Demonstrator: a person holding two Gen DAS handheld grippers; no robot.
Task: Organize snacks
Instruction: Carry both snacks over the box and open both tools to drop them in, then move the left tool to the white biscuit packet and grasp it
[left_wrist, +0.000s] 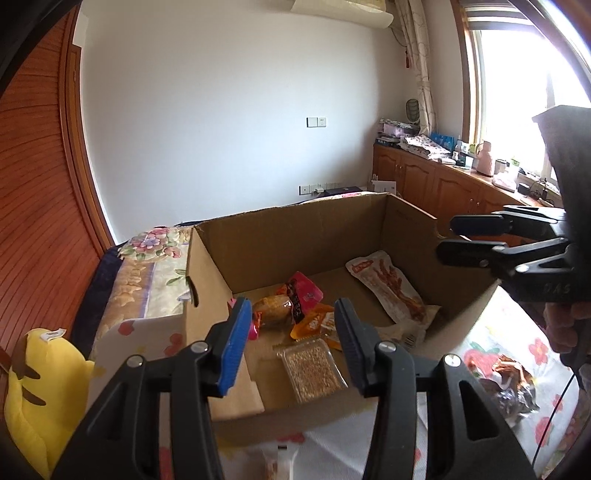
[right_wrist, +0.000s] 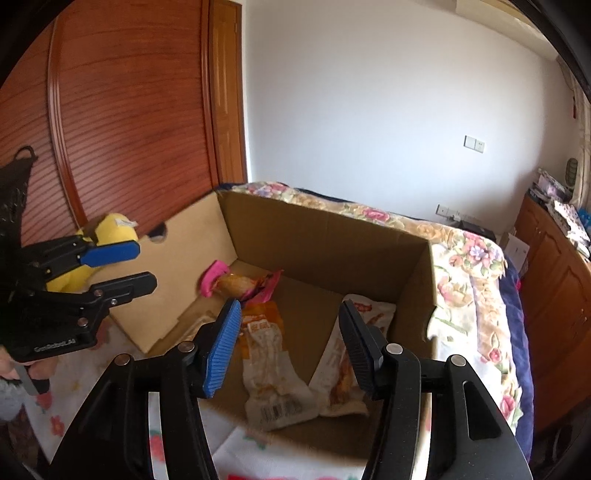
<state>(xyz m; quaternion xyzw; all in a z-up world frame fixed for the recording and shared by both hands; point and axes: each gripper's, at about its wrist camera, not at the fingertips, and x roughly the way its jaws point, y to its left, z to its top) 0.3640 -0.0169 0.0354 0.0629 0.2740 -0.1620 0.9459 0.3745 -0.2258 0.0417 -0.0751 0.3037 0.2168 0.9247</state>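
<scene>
Left wrist view, left to right: left gripper (left_wrist: 291, 343) half open and empty above the cardboard box (left_wrist: 295, 236), which already holds several snack packets (left_wrist: 310, 363); right gripper (left_wrist: 448, 236), also empty, over its right wall. One dark packet (left_wrist: 511, 387) lies outside on the floral cloth (left_wrist: 491, 321), apparently left to pack.

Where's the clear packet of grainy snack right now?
Left wrist view: the clear packet lies flat inside the cardboard box, near its front edge, just in front of the orange packet.
</scene>
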